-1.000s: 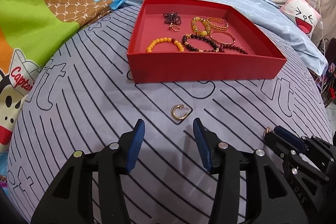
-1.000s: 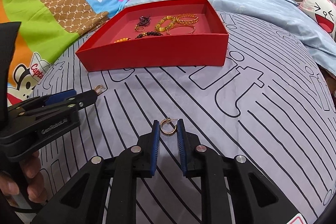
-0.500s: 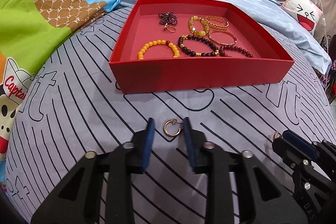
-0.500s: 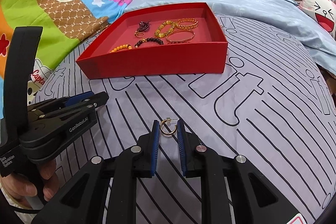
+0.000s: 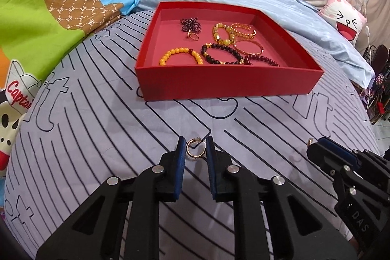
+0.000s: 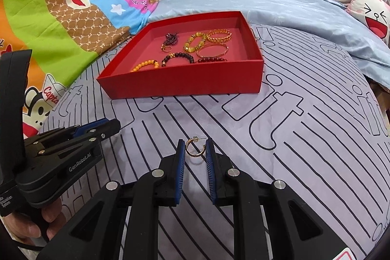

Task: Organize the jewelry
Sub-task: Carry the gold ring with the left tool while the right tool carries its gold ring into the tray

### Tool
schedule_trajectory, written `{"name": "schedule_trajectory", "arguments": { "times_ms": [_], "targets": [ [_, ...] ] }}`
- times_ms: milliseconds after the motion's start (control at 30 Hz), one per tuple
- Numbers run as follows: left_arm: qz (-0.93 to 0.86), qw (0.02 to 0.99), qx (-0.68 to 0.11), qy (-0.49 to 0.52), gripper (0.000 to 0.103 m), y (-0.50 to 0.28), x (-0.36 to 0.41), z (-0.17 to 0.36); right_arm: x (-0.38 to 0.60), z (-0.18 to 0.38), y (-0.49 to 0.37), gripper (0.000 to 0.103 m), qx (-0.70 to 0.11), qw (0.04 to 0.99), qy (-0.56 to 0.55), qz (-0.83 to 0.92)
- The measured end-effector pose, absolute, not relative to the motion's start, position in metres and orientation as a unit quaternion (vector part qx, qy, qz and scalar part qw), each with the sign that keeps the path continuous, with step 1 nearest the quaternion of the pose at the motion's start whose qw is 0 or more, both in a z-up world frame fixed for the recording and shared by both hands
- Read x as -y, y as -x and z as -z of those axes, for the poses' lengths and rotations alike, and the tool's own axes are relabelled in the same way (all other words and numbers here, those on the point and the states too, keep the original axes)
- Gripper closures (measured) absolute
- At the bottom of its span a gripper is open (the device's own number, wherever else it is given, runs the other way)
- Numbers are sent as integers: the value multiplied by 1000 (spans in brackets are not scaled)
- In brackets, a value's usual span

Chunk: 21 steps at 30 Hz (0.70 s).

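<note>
Left tool (image 5: 194, 146) and right tool (image 6: 194, 147) both low, fingers narrowed to a small gap, parallel.

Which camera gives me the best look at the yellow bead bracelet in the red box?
Left wrist: the yellow bead bracelet shows nearly its whole loop on the red box floor. In the right wrist view the box's front wall hides all but its far arc.

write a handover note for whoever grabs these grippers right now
Left gripper: fingers close around a gold hoop earring; can't confirm it is pinched.
Right gripper: shut on the second hoop earring, which looks lifted off the striped bedsheet.
Done: bracelets and a ring are in the red box.
Left: carry both earrings to the box and drop them in.
</note>
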<state>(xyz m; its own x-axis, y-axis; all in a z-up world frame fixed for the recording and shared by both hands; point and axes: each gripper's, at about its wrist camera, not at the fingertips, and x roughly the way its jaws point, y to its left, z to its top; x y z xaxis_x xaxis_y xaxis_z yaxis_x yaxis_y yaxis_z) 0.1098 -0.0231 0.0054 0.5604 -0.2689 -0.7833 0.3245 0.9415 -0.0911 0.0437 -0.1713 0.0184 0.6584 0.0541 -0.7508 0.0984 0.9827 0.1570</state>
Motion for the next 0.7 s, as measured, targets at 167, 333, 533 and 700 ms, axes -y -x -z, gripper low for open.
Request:
{"name": "schedule_trajectory", "arguments": {
  "times_ms": [167, 333, 533, 700],
  "targets": [
    [175, 885, -430, -17, 87, -100, 16, -21, 168, -32, -38, 87, -398, 912, -93, 8],
    [181, 892, -415, -9, 87, -90, 13, -40, 167, -47, -32, 87, -382, 919, -93, 6],
    [189, 899, -394, -2, 87, -84, 12, -66, 170, -64, -29, 87, -364, 927, -91, 4],
    [195, 906, -376, -4, 86, -86, 18, -88, 173, -81, -34, 87, -346, 934, -86, 3]
  ]
}}
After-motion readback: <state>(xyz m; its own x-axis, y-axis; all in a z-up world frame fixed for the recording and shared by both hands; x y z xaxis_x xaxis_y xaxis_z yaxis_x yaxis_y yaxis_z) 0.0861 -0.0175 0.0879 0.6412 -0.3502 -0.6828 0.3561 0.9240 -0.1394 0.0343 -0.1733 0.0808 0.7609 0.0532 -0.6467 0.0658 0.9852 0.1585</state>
